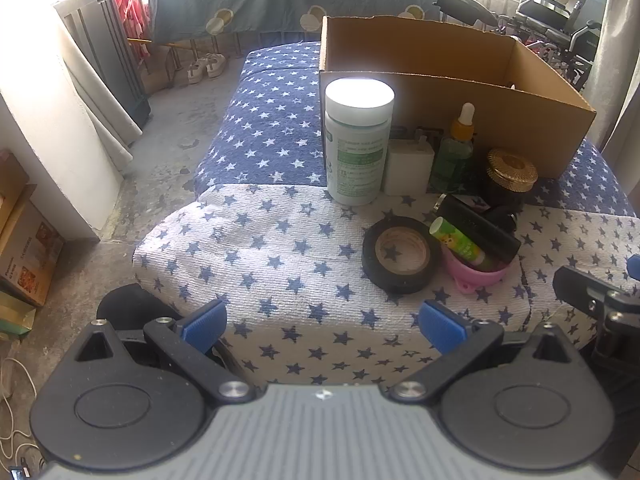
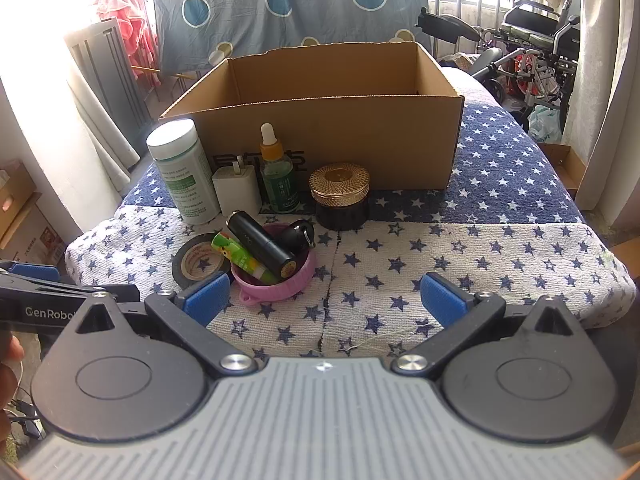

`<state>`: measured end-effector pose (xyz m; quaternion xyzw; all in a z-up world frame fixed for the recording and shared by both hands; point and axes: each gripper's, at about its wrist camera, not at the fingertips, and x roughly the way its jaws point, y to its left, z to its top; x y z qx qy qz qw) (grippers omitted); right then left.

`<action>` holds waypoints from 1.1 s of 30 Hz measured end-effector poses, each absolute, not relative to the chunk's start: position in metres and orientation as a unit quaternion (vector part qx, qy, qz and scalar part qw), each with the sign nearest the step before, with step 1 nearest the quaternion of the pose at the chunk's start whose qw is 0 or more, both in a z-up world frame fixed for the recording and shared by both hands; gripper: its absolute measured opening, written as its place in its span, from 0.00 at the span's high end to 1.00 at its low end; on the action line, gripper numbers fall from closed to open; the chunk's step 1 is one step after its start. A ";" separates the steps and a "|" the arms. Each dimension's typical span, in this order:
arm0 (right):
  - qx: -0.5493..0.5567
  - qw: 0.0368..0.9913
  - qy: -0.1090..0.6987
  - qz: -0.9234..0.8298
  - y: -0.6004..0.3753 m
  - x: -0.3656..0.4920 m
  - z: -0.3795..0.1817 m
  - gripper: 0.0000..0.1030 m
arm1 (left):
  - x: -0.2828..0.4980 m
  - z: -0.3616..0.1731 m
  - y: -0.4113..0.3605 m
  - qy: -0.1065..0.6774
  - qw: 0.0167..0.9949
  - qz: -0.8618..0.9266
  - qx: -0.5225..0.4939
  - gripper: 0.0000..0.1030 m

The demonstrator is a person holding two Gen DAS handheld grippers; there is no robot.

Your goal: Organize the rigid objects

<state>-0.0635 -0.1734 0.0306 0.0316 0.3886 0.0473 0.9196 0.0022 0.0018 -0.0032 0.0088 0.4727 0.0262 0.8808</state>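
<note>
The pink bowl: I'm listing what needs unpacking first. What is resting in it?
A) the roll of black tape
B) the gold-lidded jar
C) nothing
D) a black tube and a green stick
D: a black tube and a green stick lie slanted across the pink bowl.

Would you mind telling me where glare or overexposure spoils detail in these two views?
Left wrist view: the white flat lid of the tall white bottle is blown out, featureless; windows at top right wash out. Right wrist view: the same lid keeps detail; windows behind are overexposed.
</note>
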 end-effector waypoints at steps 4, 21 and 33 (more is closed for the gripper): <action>0.031 0.920 0.388 0.047 -0.173 -0.064 0.031 0.01 | 0.003 -0.003 0.001 0.473 0.881 0.026 0.009 0.00; 0.032 0.921 0.385 0.049 -0.173 -0.062 0.033 0.01 | 0.004 -0.002 0.002 0.475 0.879 0.027 0.012 0.00; 0.078 0.922 0.374 0.071 -0.189 -0.051 0.028 0.01 | 0.010 0.003 -0.002 0.449 0.893 -0.024 0.009 0.00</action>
